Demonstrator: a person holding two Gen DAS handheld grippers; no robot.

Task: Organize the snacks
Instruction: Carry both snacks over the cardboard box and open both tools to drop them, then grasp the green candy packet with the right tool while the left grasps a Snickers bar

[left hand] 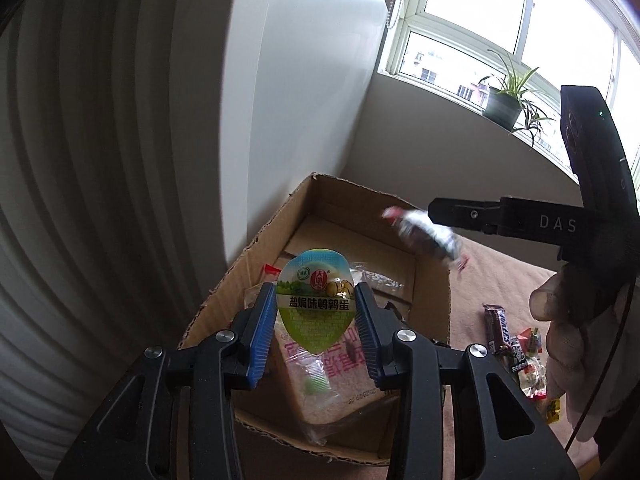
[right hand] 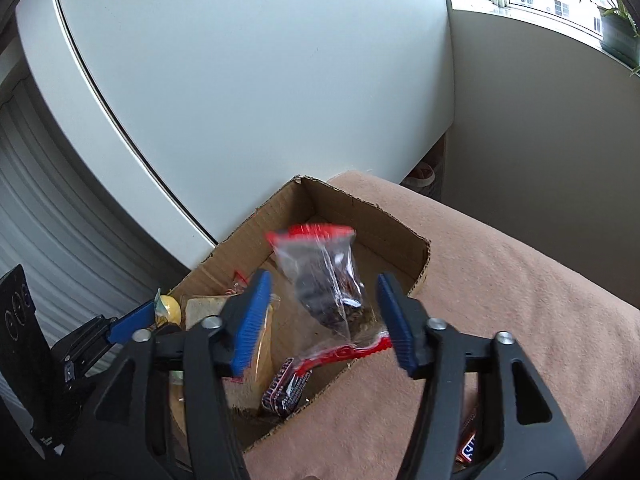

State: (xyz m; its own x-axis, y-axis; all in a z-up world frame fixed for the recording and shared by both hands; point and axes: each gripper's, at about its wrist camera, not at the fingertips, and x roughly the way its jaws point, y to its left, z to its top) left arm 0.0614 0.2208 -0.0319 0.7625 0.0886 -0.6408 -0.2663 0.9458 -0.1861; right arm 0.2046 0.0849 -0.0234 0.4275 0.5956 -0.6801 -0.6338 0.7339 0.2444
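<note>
Over the open cardboard box [left hand: 432, 280], my left gripper [left hand: 315, 288] is shut on a small egg snack cup [left hand: 316, 304] with a green foil lid; both blue pads touch its sides. In the box lie a bread pack [left hand: 332, 384] and a Snickers bar [right hand: 286, 388]. My right gripper [right hand: 323, 276] stands open above the box [right hand: 380, 232]. A clear packet with red ends [right hand: 328, 280] hangs blurred between its pads and touches neither. The left wrist view shows this packet [left hand: 424, 236] at the tip of the right gripper's finger [left hand: 464, 214].
The box stands on a pink-brown cloth [right hand: 500, 300] against a white cabinet [right hand: 260, 100]. On the cloth right of the box lie a Snickers bar [left hand: 498, 332] and several small candies [left hand: 532, 376]. A gloved hand [left hand: 560, 344] holds the right gripper. A potted plant [left hand: 504, 104] stands on the window sill.
</note>
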